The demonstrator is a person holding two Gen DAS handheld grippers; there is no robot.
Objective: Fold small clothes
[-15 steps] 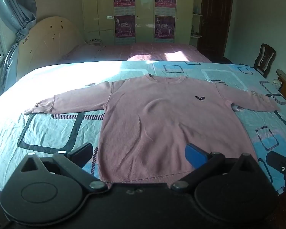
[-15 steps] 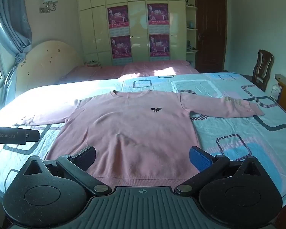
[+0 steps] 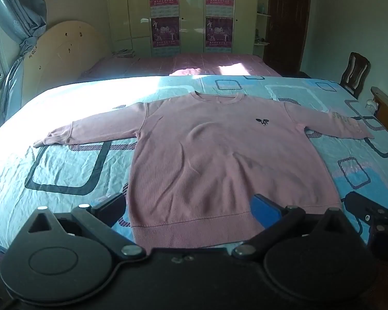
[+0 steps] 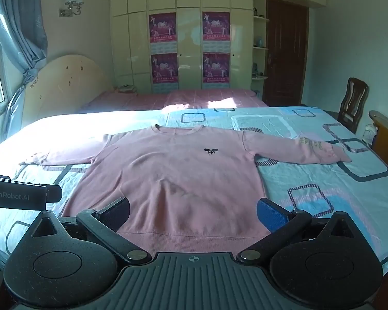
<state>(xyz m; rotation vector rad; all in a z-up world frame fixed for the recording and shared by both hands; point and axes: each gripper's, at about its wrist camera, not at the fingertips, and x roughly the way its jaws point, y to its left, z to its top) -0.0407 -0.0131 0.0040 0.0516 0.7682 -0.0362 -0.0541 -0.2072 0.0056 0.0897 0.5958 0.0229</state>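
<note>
Pink sweater (image 3: 219,160) lies flat, front up, on the blue patterned bed (image 3: 64,170), both sleeves stretched out left and right, collar at the far side, hem nearest me. My left gripper (image 3: 188,206) hovers over the hem, jaws spread wide, nothing pinched. My right gripper (image 4: 192,213) likewise over the hem, jaws spread, empty. A wooden chair (image 4: 354,98) stands far right.

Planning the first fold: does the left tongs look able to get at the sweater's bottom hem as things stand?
Probably yes. The left tongs stand open right over the hem of the pink sweater, which lies flat with nothing on it.
</note>
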